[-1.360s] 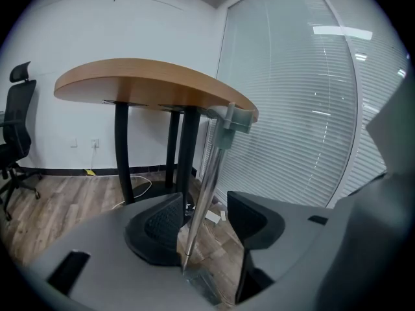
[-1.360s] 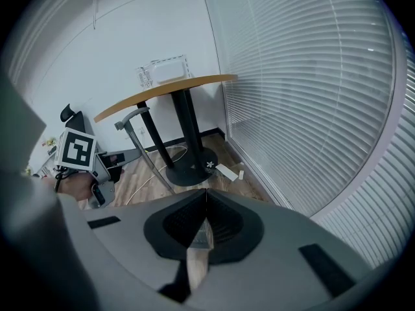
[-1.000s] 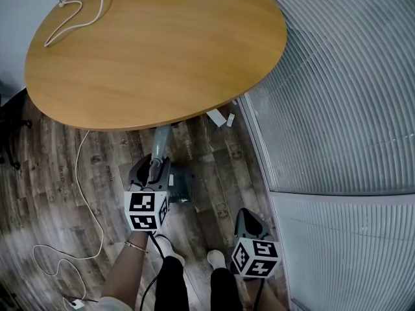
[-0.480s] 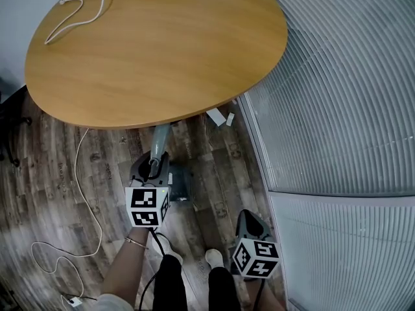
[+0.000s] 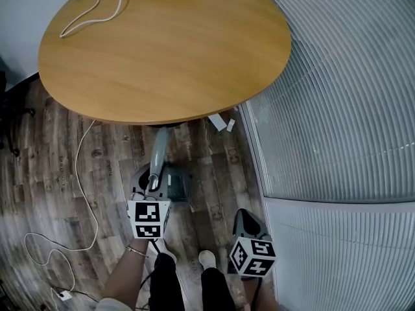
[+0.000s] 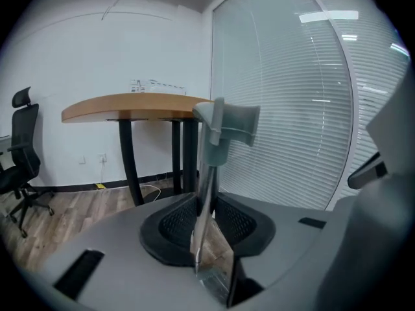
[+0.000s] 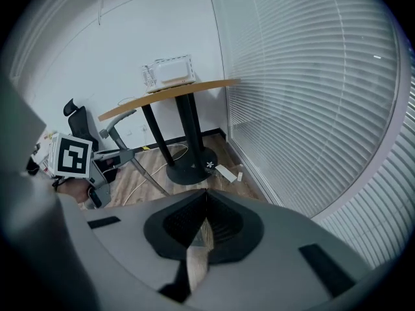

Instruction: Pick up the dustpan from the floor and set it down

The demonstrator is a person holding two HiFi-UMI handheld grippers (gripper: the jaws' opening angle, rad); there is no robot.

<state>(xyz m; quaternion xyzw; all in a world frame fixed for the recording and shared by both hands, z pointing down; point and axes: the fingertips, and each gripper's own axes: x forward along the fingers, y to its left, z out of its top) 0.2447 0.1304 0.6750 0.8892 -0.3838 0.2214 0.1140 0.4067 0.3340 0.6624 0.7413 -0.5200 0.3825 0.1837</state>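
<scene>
The grey dustpan point(image 5: 176, 185) sits low by the floor below the table edge, its long handle point(image 5: 158, 153) slanting up toward the table. My left gripper point(image 5: 151, 184) has that handle point(image 6: 210, 164) between its closing jaws, and the pads point(image 6: 180, 220) press on it. The handle's grip end point(image 6: 232, 120) stands above the jaws. In the right gripper view the handle point(image 7: 123, 127) and the left gripper's marker cube point(image 7: 70, 155) show at the left. My right gripper point(image 5: 246, 223) hangs near the blinds, jaws point(image 7: 206, 193) shut and empty. The pan is hidden in both gripper views.
A round wooden table point(image 5: 162, 44) on a black pedestal point(image 7: 188, 167) stands ahead. Slatted blinds point(image 5: 337, 109) wall off the right side. A white cable point(image 5: 84, 193) trails over the wood floor at the left. Small white pieces point(image 5: 220, 122) lie by the blinds. A black office chair point(image 6: 19, 154) stands at the far left.
The left gripper has drawn back slightly toward the person's feet with the handle between its jaws. The right gripper has stayed where it was.
</scene>
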